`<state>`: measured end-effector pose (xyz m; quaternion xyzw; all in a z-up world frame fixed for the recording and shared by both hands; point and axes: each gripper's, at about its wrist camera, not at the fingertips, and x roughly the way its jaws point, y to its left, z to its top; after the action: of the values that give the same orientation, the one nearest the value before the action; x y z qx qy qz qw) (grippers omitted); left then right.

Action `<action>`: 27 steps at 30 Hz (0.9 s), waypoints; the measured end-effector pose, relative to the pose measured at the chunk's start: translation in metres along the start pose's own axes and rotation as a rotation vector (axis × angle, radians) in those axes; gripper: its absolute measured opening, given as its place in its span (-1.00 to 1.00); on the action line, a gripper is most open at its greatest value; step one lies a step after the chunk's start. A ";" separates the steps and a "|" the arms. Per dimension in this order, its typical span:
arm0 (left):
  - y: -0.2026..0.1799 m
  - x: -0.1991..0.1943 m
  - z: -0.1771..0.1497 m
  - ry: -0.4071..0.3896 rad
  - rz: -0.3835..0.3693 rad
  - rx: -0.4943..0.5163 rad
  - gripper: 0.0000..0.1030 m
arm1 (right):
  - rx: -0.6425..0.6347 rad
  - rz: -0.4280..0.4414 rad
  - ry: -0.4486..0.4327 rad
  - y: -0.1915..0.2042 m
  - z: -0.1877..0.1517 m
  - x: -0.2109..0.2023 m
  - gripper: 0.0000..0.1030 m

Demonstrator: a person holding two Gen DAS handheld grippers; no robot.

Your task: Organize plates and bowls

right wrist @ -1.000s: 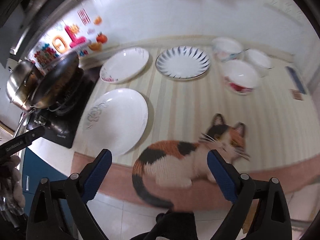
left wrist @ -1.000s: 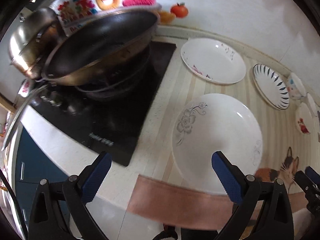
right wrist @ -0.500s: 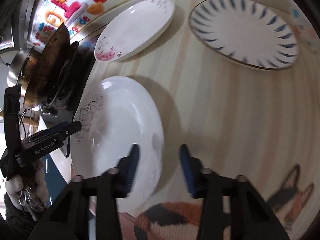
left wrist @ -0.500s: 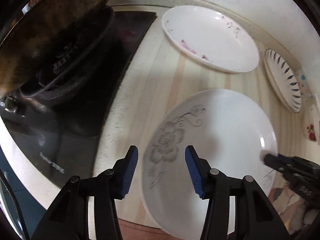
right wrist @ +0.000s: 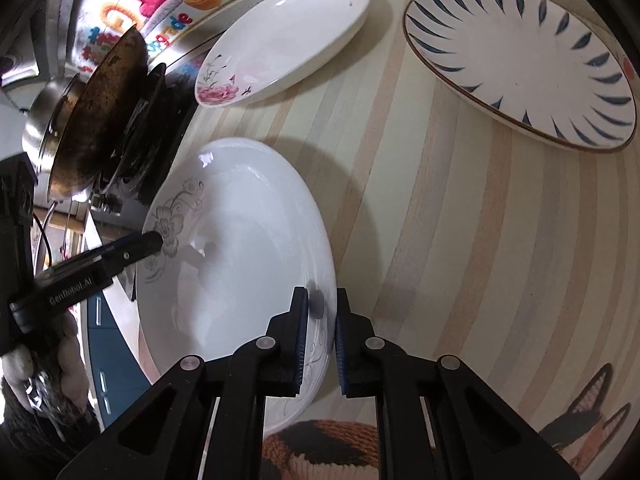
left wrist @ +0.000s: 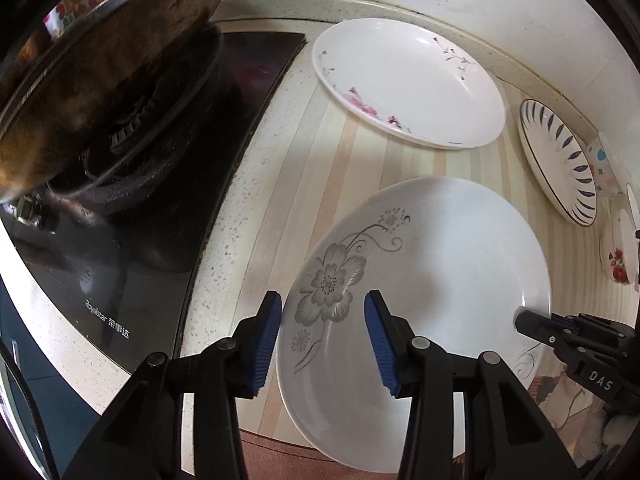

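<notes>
1. Gripping the grey-flower plate (right wrist: 240, 264) from both sides, we've got the right tool (right wrist: 321, 336) nearly closed over its near rim, rim between the pads, so it looks pinched.
2. Left tool (left wrist: 322, 340) straddles the opposite rim by the flower print, jaws still apart, not clamped.
3. Plate sits on the desk (left wrist: 304, 168) just beside the stove (left wrist: 132, 248), overhanging the front edge a bit, which is probably why the rim is easy to get at.
4. Pink-flower plate (left wrist: 408, 84) and striped plate (right wrist: 520, 56) lie further back, likely stacking spots.
</notes>
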<state>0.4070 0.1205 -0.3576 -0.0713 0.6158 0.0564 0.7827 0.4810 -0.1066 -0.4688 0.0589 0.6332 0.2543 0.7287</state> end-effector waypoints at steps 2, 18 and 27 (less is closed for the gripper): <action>-0.005 -0.004 -0.002 0.010 -0.019 0.007 -0.22 | 0.012 0.012 0.001 -0.005 -0.003 -0.006 -0.73; -0.117 -0.021 -0.021 0.057 -0.134 0.185 -0.22 | 0.188 -0.043 -0.022 -0.083 -0.047 -0.096 -0.73; -0.191 -0.005 -0.025 0.118 -0.165 0.295 -0.22 | 0.336 -0.058 -0.007 -0.154 -0.093 -0.129 -0.73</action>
<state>0.4156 -0.0722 -0.3507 -0.0089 0.6544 -0.1033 0.7491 0.4287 -0.3189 -0.4347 0.1627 0.6657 0.1234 0.7178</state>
